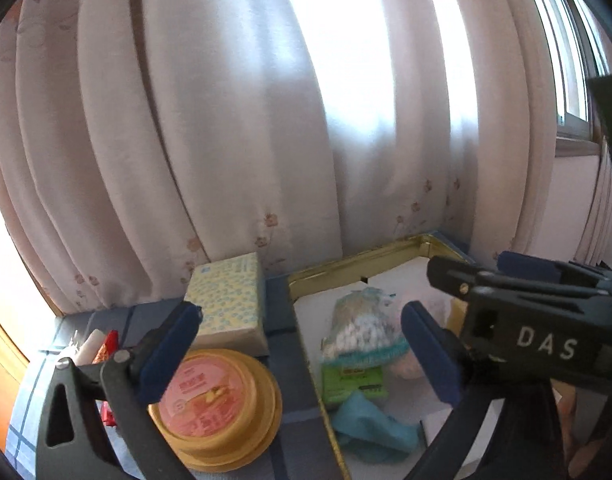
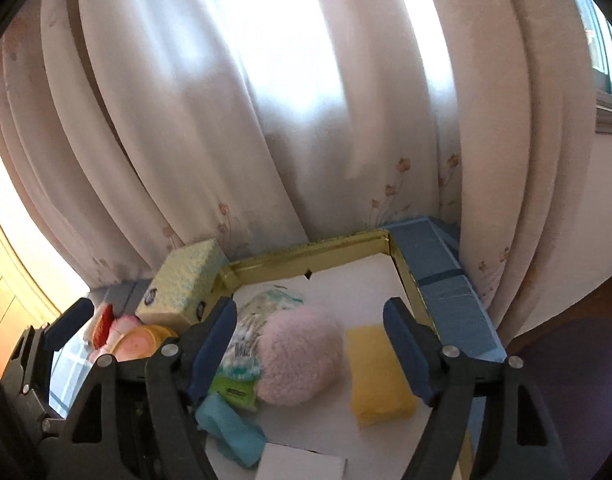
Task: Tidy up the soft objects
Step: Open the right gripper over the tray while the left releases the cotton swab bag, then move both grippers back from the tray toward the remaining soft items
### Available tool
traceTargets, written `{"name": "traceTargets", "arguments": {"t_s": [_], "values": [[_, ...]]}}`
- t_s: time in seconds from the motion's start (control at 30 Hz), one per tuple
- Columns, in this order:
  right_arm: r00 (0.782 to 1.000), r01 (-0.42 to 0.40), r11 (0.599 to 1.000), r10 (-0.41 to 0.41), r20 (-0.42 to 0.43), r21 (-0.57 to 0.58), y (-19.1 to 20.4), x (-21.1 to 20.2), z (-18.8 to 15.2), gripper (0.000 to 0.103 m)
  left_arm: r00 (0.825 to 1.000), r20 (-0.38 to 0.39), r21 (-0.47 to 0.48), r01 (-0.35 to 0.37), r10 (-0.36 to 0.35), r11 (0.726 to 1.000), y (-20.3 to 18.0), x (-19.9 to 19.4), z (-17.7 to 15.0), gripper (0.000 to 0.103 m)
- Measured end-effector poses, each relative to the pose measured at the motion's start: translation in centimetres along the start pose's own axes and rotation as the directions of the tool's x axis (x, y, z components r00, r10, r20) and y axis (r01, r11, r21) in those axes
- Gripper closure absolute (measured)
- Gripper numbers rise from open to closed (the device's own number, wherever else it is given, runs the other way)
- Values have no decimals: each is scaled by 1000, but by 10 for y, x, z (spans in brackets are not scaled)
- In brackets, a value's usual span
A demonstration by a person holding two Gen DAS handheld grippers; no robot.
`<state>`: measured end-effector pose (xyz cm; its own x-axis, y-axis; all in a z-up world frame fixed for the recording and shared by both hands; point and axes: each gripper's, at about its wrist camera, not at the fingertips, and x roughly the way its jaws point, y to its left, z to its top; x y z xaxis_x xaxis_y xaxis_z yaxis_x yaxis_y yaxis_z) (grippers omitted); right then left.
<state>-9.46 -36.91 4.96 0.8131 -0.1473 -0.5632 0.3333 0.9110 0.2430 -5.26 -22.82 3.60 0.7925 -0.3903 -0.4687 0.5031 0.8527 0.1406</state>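
Pale curtains (image 2: 234,128) hang behind a blue counter (image 2: 446,280) carrying a gold-rimmed box (image 2: 306,249). Inside lie a pink plush (image 2: 300,354), a yellow sponge (image 2: 380,376), a bag of cotton swabs (image 1: 364,322) and a teal cloth (image 2: 230,432). Left gripper (image 1: 302,354) and right gripper (image 2: 310,346) both gape wide, holding nothing. A careless reach could snag the rim. The box's near edge is cut off.

Both grippers, left gripper (image 1: 302,344) and right gripper (image 2: 310,348): black plastic linkage arms, silver pivot screws, navy blue pads (image 2: 406,352), white "DAS" lettering (image 1: 546,342).
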Motion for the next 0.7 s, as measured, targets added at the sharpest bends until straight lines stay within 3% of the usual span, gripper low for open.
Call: {"name": "traceTargets", "arguments": {"t_s": [0.3, 0.7], "values": [[991, 31, 999, -33, 126, 21, 20, -28, -10, 25, 1000, -1, -52, -13, 13, 999, 28, -9, -7, 0], [954, 45, 997, -60, 295, 57, 63, -44, -32, 25, 996, -7, -97, -88, 88, 991, 75, -12, -26, 0]]}}
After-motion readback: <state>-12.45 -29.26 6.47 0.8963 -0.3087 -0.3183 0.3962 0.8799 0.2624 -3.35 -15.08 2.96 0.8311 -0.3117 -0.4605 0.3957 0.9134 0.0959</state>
